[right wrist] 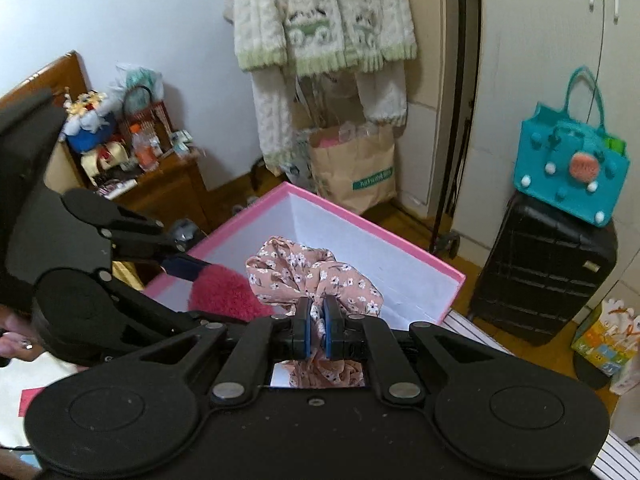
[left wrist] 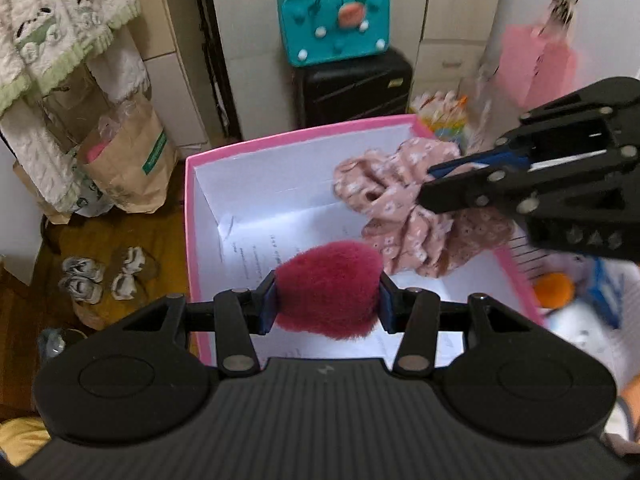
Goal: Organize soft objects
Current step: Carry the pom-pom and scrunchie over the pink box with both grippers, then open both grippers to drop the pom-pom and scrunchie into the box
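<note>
1. Fuzzy crimson-red plush puff (left wrist: 328, 290): clamped between blue pads of left gripper (left wrist: 327, 300), jaws part-way apart, pads pressing both sides of the fluff. Hanging over the open pink-rimmed cardboard box with white interior (left wrist: 256, 148), clear of the box floor.
2. Same puff from right wrist view (right wrist: 226, 294): left of the fabric piece, touching or nearly touching it; cannot tell which.
3. Crumpled peach-pink floral-print fabric piece (right wrist: 316, 276): pinched in right gripper (right wrist: 316, 330), jaws almost fully together with thin cloth between blue pads. Part bunched ahead of the pads, part trailing down behind them.
4. From left wrist view, fabric (left wrist: 404, 216) held over the far right part of the box, right gripper (left wrist: 430, 182) coming in from the right edge, slightly blurred.
5. Box floor: printed white paper sheets (left wrist: 256, 256) lying flat inside.
6. Beyond the box: black hard-shell suitcase (left wrist: 354, 88) upright against the cupboard, teal felt tote bag with pom-poms (left wrist: 334, 20) on top of it.
7. Left of the box: brown paper shopping bag with green label (left wrist: 132, 164) on the wooden floor, cream-and-green knitted garment (left wrist: 60, 28) hanging above it, small grey-white slippers (left wrist: 100, 278) nearer.
8. Right of the box: orange plush ball (left wrist: 554, 286) near the rim, pink paper bag (left wrist: 532, 64) further back, blurred.
9. Right wrist view, far left: wooden side table (right wrist: 168, 188) cluttered with small items.
</note>
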Available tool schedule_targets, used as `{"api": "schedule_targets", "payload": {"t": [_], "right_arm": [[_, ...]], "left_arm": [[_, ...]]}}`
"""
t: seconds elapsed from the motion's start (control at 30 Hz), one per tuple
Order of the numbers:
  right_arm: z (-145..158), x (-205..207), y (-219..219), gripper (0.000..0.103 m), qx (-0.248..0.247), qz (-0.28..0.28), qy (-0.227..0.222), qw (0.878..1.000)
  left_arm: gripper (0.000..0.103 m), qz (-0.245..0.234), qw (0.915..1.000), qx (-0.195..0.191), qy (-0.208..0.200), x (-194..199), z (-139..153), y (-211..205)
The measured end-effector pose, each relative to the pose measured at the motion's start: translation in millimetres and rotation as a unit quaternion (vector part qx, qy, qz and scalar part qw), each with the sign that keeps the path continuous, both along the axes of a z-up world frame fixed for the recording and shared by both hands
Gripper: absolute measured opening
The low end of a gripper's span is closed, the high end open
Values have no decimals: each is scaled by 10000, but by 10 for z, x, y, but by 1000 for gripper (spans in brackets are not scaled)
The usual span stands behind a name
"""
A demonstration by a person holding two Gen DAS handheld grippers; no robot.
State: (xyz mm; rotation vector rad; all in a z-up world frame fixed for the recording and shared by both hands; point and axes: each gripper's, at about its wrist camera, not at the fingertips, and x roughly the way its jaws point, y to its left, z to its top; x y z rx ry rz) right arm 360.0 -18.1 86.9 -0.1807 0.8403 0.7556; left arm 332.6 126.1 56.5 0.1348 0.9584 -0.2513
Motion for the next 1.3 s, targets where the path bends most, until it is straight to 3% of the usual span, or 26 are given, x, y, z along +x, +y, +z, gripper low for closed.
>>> {"api": "schedule_targets", "payload": {"t": [0.2, 0.33, 0.7, 0.93, 1.03, 1.17, 1.3], "right_arm": [[-310, 316, 76, 8, -147, -5, 289, 9995], [-442, 375, 145, 8, -530, 82, 54, 9985], [-618, 522, 247, 9, -624, 512, 269, 9964], [-656, 550, 315, 15, -737, 532, 169, 9957], [-574, 544, 218, 17, -516, 384, 204, 9977], [-369, 445, 21, 26, -174, 168, 316, 9992], [-175, 250, -206, 27, 118, 39, 560, 9984]], "left_arm": [[47, 126, 9995, 292, 56, 316, -127, -18], [47, 257, 9963, 810, -95, 429, -200, -111], [49, 400, 9975, 564, -120, 557, -268, -68], [53, 498, 9957, 719, -297, 551, -273, -62], [58, 552, 9956, 606, -445, 490, -203, -19], [58, 539, 9959, 468, -548, 320, -101, 34], [58, 565, 9960, 322, -617, 98, 8, 90]]}}
